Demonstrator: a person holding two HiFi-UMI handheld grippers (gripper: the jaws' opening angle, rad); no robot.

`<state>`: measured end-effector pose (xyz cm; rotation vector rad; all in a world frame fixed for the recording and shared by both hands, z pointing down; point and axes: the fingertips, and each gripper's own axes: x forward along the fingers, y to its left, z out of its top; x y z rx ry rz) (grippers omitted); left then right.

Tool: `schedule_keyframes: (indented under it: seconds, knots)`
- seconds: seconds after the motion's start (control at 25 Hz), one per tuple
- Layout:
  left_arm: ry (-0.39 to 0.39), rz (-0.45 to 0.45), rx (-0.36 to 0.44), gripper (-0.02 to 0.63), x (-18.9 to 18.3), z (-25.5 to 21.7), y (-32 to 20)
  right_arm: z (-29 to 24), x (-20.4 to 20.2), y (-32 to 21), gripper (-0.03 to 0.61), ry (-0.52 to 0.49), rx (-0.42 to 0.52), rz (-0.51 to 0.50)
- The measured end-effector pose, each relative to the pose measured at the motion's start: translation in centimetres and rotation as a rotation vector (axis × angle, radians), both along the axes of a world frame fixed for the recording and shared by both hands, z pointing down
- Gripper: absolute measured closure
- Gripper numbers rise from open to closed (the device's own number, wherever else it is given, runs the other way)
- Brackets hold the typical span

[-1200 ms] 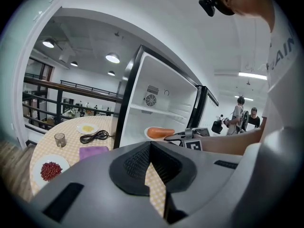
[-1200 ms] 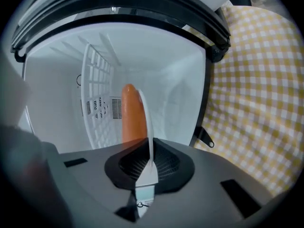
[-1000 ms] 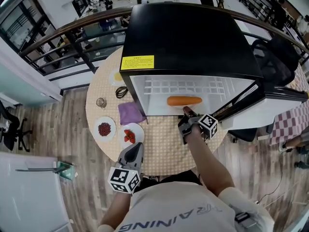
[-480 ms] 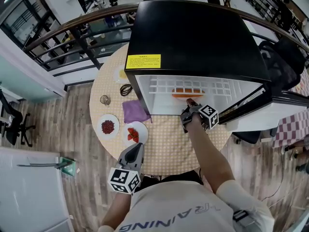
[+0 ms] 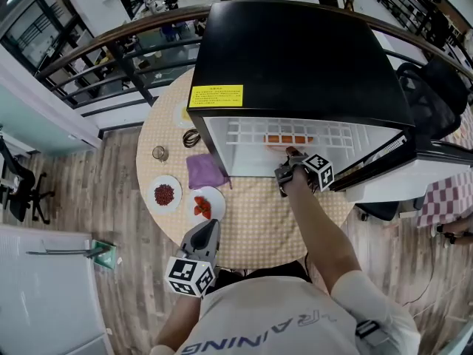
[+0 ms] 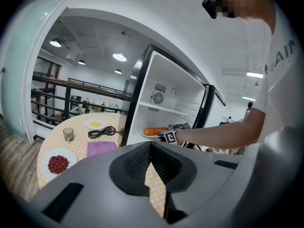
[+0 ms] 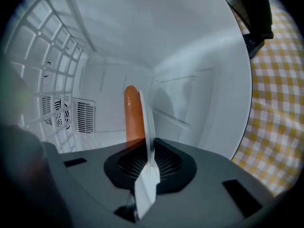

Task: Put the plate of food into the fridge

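Inside the fridge (image 5: pixel 295 58), the right gripper (image 5: pixel 290 157) grasps a food plate (image 7: pixel 148 122) by its rim, jaws just loosening. At the table's (image 5: pixel 251 235) near edge, the left gripper (image 5: pixel 209 228) is clenched empty.

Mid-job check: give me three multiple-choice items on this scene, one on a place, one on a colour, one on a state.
1. Where is the plate in the right claw? A. on the table B. inside the fridge C. on the floor
2. What colour is the food on it? A. orange B. green C. blue
3. How is the left claw? A. shut on a cup B. wide open C. shut, empty
B: white fridge walls surround the plate. A: an orange stick lies on it. C: its jaws meet with nothing between.
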<state>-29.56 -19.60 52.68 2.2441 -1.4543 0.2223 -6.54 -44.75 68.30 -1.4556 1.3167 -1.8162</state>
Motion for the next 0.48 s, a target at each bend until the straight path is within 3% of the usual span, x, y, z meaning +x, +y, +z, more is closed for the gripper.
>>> schedule_keyframes:
  seconds: [0.16, 0.48]
  knots:
    - [-0.001, 0.007, -0.002, 0.606, 0.3, 0.1, -0.1, -0.3, 0.0, -0.4, 0.523, 0.009, 0.012, -0.035]
    - [0.002, 0.022, -0.008, 0.606, 0.6, 0.3, -0.1, -1.0, -1.0, -0.2, 0.474, 0.184, 0.080, -0.248]
